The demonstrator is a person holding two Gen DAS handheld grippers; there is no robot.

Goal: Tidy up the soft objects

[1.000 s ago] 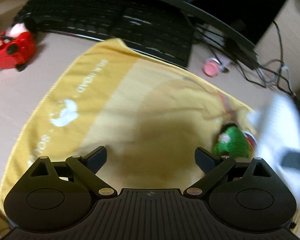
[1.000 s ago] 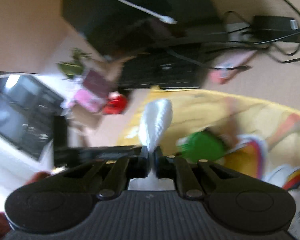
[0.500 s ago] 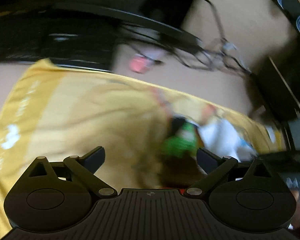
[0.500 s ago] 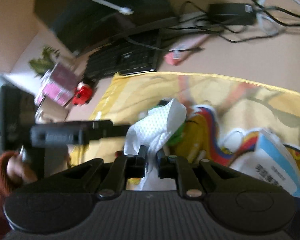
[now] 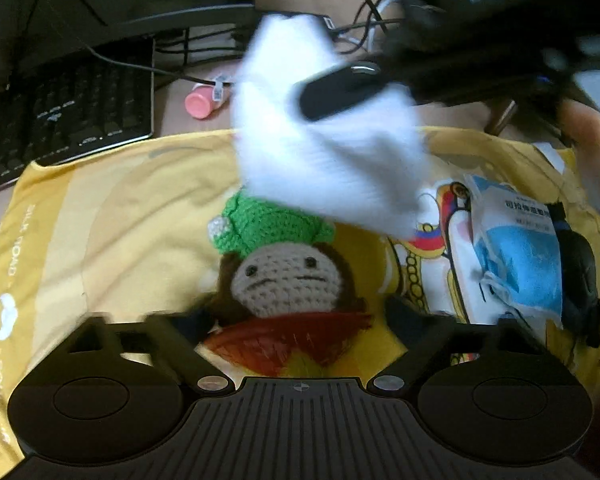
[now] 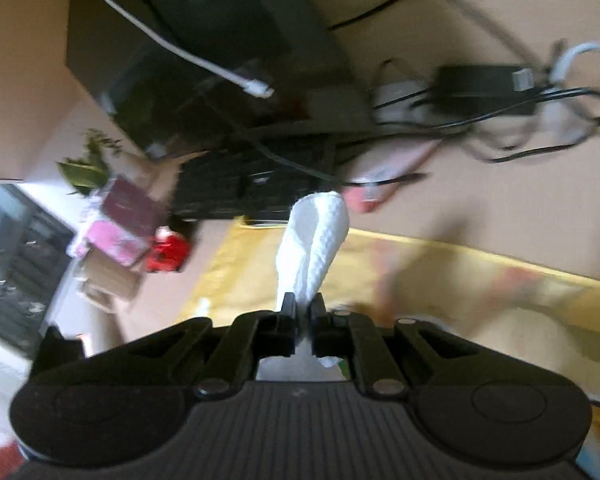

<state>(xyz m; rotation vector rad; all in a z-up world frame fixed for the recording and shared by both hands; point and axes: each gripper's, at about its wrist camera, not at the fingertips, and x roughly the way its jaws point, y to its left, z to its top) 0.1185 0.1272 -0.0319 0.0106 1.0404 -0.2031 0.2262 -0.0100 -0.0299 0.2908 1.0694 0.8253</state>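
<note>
A crocheted doll with a green hat and brown hair lies on the yellow cloth, right in front of my left gripper, which is open with the doll's lower part between its blurred fingers. A white tissue hangs in the air above the doll, blurred, held by my right gripper. In the right wrist view my right gripper is shut on that white tissue, which sticks up from the fingertips. A packaged blue face mask lies on the cloth at right.
A black keyboard borders the cloth's far left edge, with a pink tube beside it. Cables and a power adapter lie behind. A red toy car and a black object at the cloth's right edge also show.
My left gripper has swung right and closed in on the doll. My right gripper has lifted the white tissue up and away over the cloth, still shut on it.
</note>
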